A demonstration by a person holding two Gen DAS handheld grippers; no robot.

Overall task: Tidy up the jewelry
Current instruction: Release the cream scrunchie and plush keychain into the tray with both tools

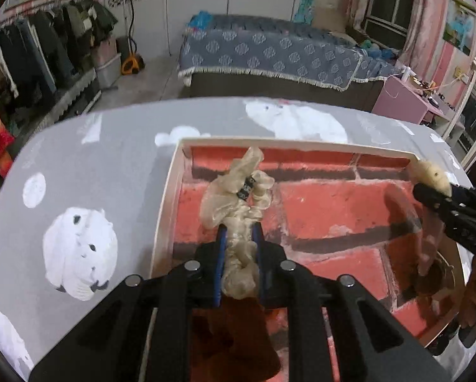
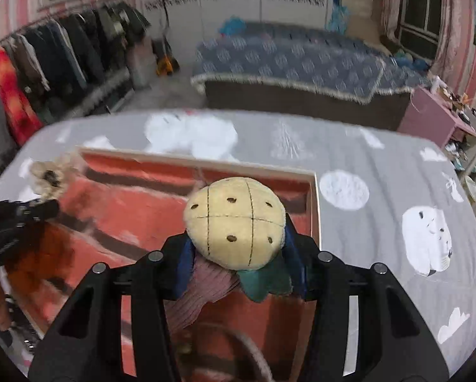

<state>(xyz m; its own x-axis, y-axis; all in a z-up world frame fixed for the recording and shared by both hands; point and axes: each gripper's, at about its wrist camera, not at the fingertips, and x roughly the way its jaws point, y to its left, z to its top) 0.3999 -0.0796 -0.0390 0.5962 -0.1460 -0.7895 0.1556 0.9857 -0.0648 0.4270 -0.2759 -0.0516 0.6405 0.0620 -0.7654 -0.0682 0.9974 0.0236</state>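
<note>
box on table | bed behind | clothes rack left

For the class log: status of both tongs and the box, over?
Left tongs shut on beige scrunchie. Right tongs shut on plush pineapple hair tie. Both over brick-print box. Nothing in the way.

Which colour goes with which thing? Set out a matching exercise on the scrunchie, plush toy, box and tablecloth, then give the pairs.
Things:
1. scrunchie
2. plush toy
3. box
4. tablecloth

Colours:
A. grey with white animals
B. red brick pattern inside
C. pale cream, sheer
D. yellow with dark dots, green leaves below

Pairs: 1-C, 2-D, 3-B, 4-A
</note>
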